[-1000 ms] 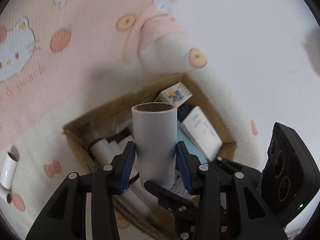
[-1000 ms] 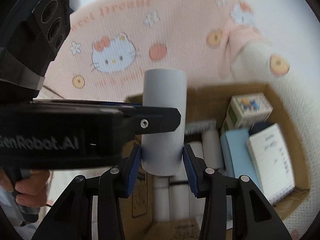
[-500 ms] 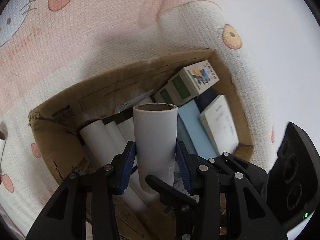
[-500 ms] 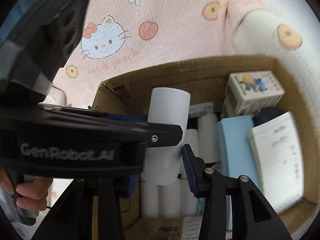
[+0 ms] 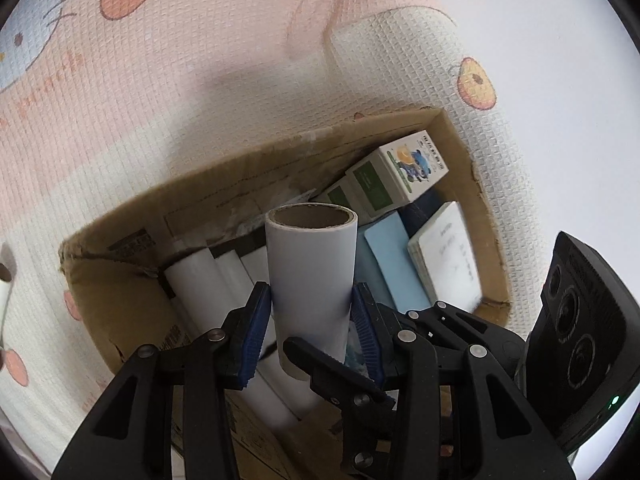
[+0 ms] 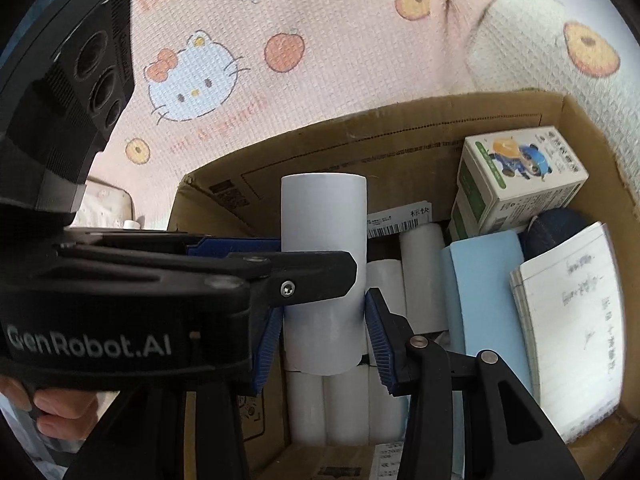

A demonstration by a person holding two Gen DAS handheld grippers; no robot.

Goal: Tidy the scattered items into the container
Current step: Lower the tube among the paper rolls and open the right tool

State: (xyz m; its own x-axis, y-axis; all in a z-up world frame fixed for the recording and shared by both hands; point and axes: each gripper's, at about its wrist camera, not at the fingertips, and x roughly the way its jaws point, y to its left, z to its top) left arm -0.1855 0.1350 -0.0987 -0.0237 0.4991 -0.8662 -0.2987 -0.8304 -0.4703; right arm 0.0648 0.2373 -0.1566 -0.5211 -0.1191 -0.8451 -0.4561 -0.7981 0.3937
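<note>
1. The blanket [image 5: 200, 100], pink and cream with cartoon cats and oranges, covers the surface under everything; whether that surface is a bed or the floor you cannot tell from here.
2. The cardboard box [image 5: 248, 184] sits on it and is your container. It already looks well filled, so most of the tidying appears done.
3. Inside the box, a lined notepad [image 6: 568, 328] lies at the right, a pale blue pack [image 6: 484, 288] just beside it, and a dark blue item [image 6: 556, 224] peeks out behind them.
4. A green-and-white carton [image 6: 520, 184] leans in the far right corner.
5. Several white rolls [image 5: 196, 280] lie side by side along the left half of the floor of the box.
6. Your left gripper [image 5: 312, 322] is closed on a white tube [image 5: 312, 264], held upright above those rolls, not yet released.
7. Your right gripper [image 6: 324, 340] has its blue pads against a white tube [image 6: 324, 248] of its own, also over the box. Both tubes remain to be set down.
8. One small roll [image 5: 5, 284] is out on the blanket at the far left edge, so it looks like at least one more pickup is left.
</note>
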